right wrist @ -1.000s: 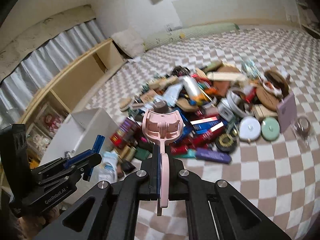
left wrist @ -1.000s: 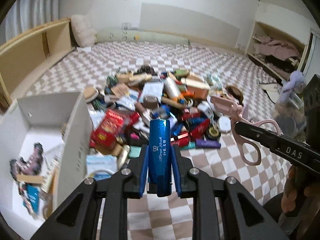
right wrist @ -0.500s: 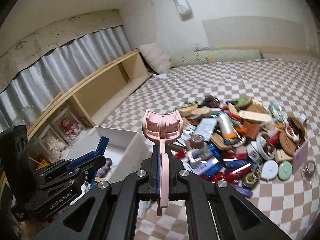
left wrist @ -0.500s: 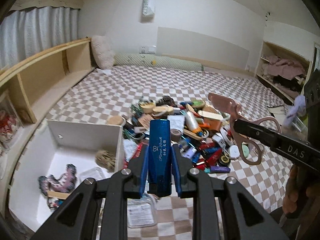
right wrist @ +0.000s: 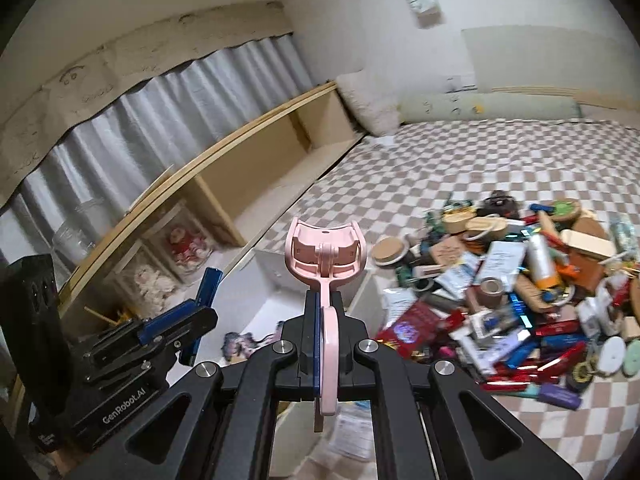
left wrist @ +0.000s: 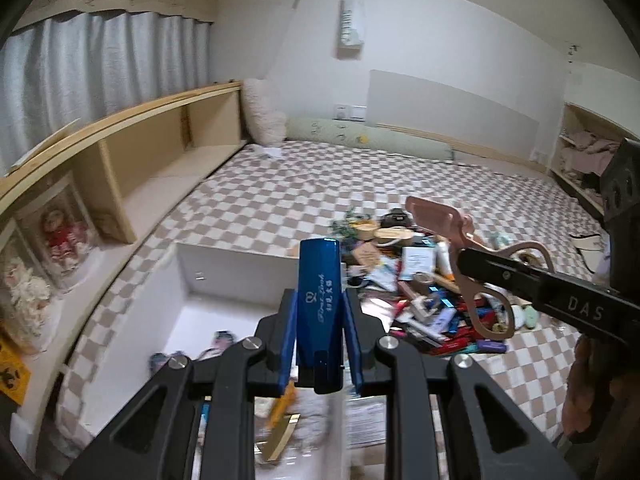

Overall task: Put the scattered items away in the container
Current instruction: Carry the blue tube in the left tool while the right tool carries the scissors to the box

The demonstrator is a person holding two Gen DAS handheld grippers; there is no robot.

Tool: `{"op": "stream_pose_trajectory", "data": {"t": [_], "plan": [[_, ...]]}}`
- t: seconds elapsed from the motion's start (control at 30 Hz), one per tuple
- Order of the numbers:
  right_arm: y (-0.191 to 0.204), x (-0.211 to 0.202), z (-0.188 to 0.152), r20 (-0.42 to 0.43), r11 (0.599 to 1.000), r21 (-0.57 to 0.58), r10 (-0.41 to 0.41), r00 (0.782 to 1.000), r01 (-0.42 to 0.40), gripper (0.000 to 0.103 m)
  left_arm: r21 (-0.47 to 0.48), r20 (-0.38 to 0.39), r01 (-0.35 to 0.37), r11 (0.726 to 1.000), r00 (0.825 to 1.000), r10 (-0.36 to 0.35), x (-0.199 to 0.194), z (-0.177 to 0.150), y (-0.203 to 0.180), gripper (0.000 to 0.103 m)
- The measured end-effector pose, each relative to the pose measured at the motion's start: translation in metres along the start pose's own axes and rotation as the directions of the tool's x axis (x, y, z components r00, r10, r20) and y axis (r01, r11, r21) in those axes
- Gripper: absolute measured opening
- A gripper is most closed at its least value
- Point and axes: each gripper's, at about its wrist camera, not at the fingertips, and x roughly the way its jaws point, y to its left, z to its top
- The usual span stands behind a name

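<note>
The white open-topped rectangular box stands on the checkered beige and white mat, in the lower left part of the left wrist view and in the lower middle of the right wrist view. On its floor lie a few small things, among them a dark patterned piece; they are too blurred to name.

The left gripper is closed on a glossy blue tube-shaped case with white writing. The case stands almost upright between the two blue pads, in the centre of the left wrist view, and there it appears in front of the box. In the right wrist view this gripper is at the lower left, with the blue case pointing up out of it.

The right gripper is fully closed on the handle of a pink plastic eyelash curler. The curved head of the curler points up, in the centre of the right wrist view, in front of the far wall of the box. In the left wrist view the curler is at the middle right, held by the black fingers.

The heap of small mixed items, tubes, boxes, round lids and packets, lies on the mat just to the right of the box. Along the left edge runs a low wooden shelf with dolls inside, and grey curtains hang above it.
</note>
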Motion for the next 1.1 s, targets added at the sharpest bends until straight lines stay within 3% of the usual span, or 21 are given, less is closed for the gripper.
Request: {"op": "stream_pose_trajectory", "data": {"t": [0.3,0.43,0.83,1.1], "plan": [[0.039,0.046,-0.002,-0.073,0.998,-0.035,0.043,0.996,-0.045,0.005,-0.044,-0.014,-0.088,0.995,0.996,0.088,-0.005,-0.008,0.058,0.022],[0.053,0.073,-0.008,-0.149,0.996,-0.044,0.075,0.986,-0.083,0.005,-0.07,-0.042,-0.104,0.992,0.994,0.102,0.004,-0.018,0.082,0.022],[0.07,0.153,-0.04,-0.317,0.993,-0.103,0.018,0.948,-0.053,0.005,-0.113,-0.166,-0.104,0.988,0.983,0.084,0.056,-0.057,0.113,0.022],[0.061,0.193,-0.039,-0.358,0.992,-0.124,-0.057,0.932,0.013,0.005,-0.104,-0.232,-0.087,0.991,0.971,0.061,0.087,-0.074,0.115,0.022]]}}
